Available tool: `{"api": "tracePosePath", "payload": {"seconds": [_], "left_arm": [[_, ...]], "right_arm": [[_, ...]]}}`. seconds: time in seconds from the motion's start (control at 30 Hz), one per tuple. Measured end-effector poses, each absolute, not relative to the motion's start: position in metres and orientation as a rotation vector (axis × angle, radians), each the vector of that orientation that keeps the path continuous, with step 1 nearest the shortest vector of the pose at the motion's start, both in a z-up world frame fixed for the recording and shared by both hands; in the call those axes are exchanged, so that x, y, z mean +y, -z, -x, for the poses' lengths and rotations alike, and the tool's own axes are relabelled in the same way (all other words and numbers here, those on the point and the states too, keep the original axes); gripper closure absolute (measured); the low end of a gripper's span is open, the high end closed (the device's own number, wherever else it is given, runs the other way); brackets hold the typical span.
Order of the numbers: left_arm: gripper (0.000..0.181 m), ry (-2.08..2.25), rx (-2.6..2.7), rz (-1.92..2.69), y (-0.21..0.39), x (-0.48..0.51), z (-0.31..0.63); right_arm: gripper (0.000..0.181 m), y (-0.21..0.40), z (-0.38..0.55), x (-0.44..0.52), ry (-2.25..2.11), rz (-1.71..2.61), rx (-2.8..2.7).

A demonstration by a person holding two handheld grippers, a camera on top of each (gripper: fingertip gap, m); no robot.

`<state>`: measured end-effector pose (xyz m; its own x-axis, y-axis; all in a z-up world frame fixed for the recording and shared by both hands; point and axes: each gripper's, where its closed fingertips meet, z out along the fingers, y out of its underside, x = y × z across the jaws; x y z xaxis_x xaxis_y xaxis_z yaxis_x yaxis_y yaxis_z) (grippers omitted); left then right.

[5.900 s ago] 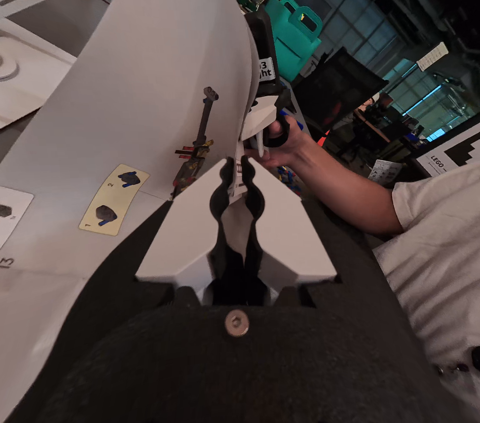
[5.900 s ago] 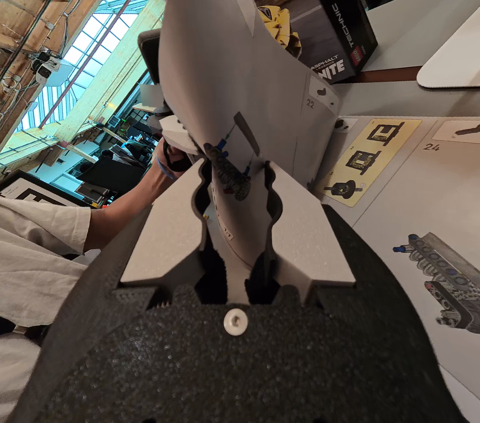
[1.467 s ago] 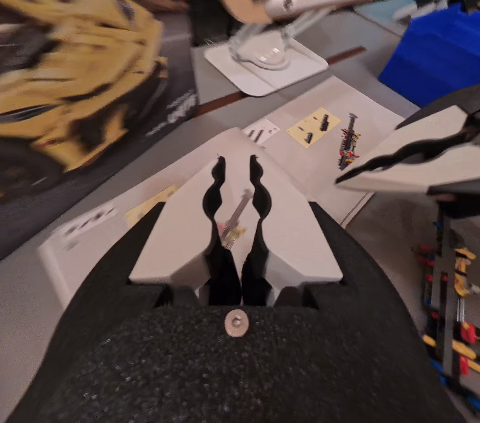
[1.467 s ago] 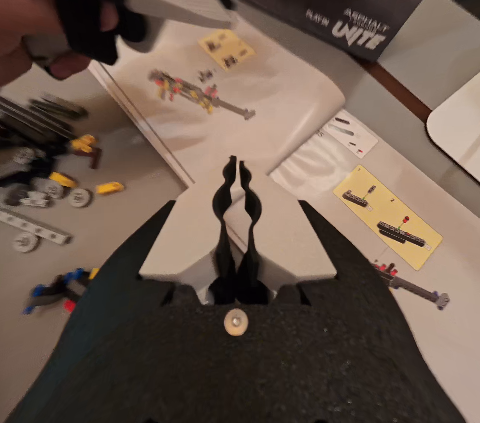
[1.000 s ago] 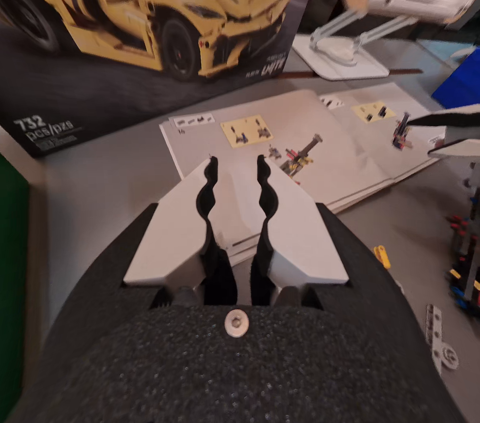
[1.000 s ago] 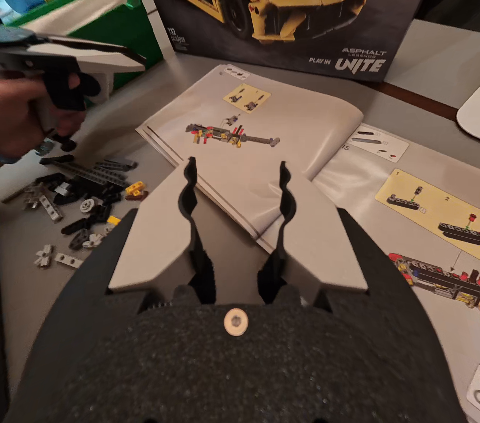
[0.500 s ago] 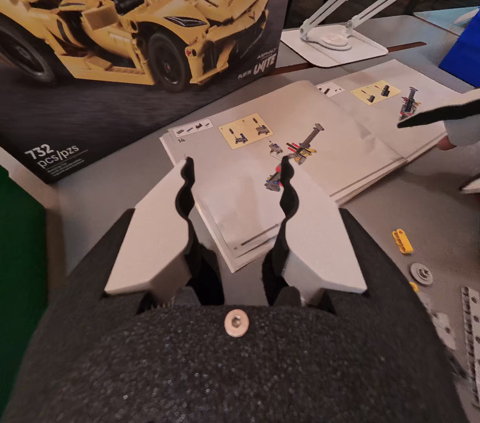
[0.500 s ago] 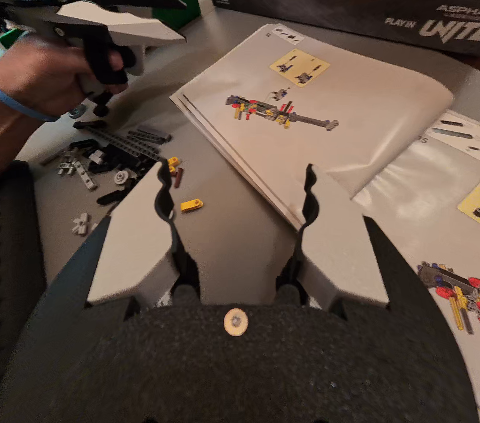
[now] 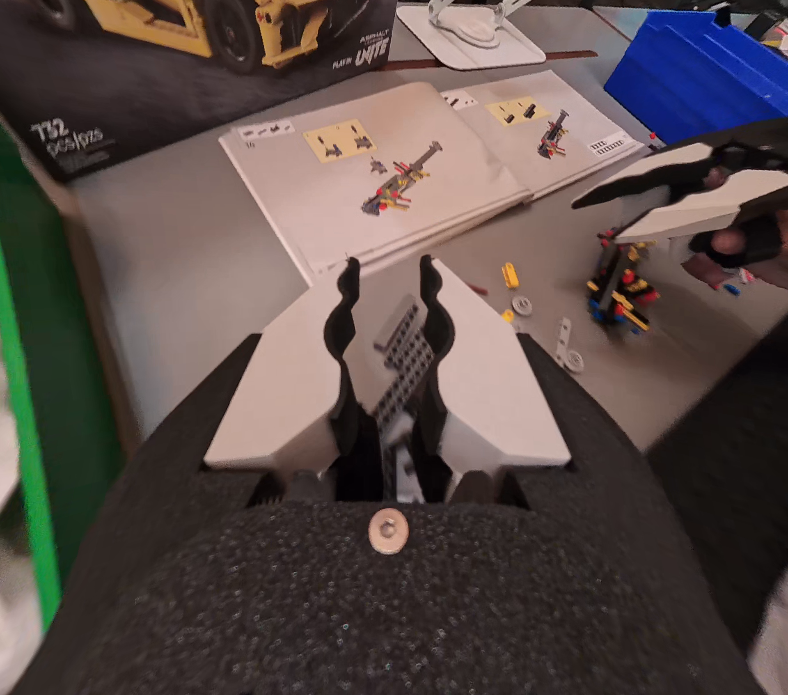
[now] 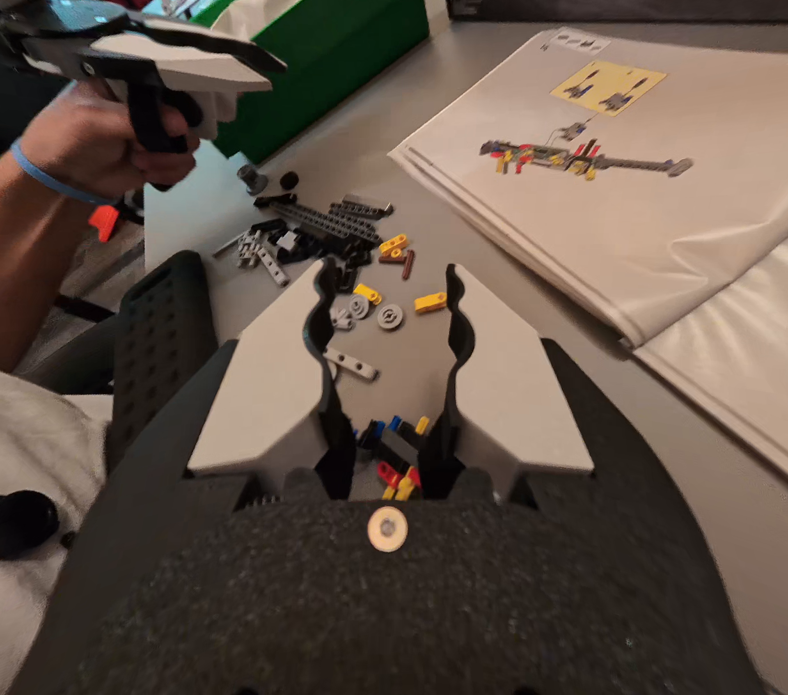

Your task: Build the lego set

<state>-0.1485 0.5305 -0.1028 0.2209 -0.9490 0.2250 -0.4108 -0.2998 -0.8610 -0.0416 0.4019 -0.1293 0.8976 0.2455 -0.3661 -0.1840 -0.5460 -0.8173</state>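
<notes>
1. No longer pinching a page of the instruction booklet (image 9: 324, 214), as both tools were some seconds back. Now lies flat and open on the table (image 9: 179, 290), in front of the set's box (image 9: 170, 56).
2. Swung away from the booklet and down toward the bricks. Means, most likely, that the page turn is over and part picking begins.
3. For the left gripper (image 9: 389, 269): narrowed from the wider spread of half a second ago, yet parted by a small gap and gripping nothing. Hovers over the dark perforated beams (image 9: 405, 354), seen through the gap between its fingers.
4. For the right gripper (image 10: 390, 273): also drawn in somewhat, though fairly wide and empty. Hangs above the partly built assembly (image 9: 614, 290) of black, yellow, red and blue, which stands on the table just below it.
5. Scattered between the two tools: loose parts (image 10: 324, 231), among them grey discs, yellow connectors and a brown pin, well clear of the green bin (image 10: 332, 26).
6. Not yet touching any brick. Calls next for matching a piece to the open step and closing on it. Risk of nudging the neighbours in so tight a pile.
</notes>
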Motion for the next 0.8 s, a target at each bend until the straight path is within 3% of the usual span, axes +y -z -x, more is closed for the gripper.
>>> {"api": "tracePosePath", "payload": {"seconds": [0.3,0.5,0.8], "left_arm": [[0.155,0.909,1.51,1.929,0.133,0.472,0.228],[0.156,0.837,1.766,1.854,0.165,0.445,0.228],[0.168,0.638,2.053,1.731,0.194,0.467,0.209]], "right_arm": [[0.113,0.132,0.113,0.393,-0.486,1.986,-0.24],[0.134,0.131,0.154,0.404,-0.461,1.867,-0.312],[0.133,0.139,0.159,0.403,-0.589,1.879,-0.301]]}}
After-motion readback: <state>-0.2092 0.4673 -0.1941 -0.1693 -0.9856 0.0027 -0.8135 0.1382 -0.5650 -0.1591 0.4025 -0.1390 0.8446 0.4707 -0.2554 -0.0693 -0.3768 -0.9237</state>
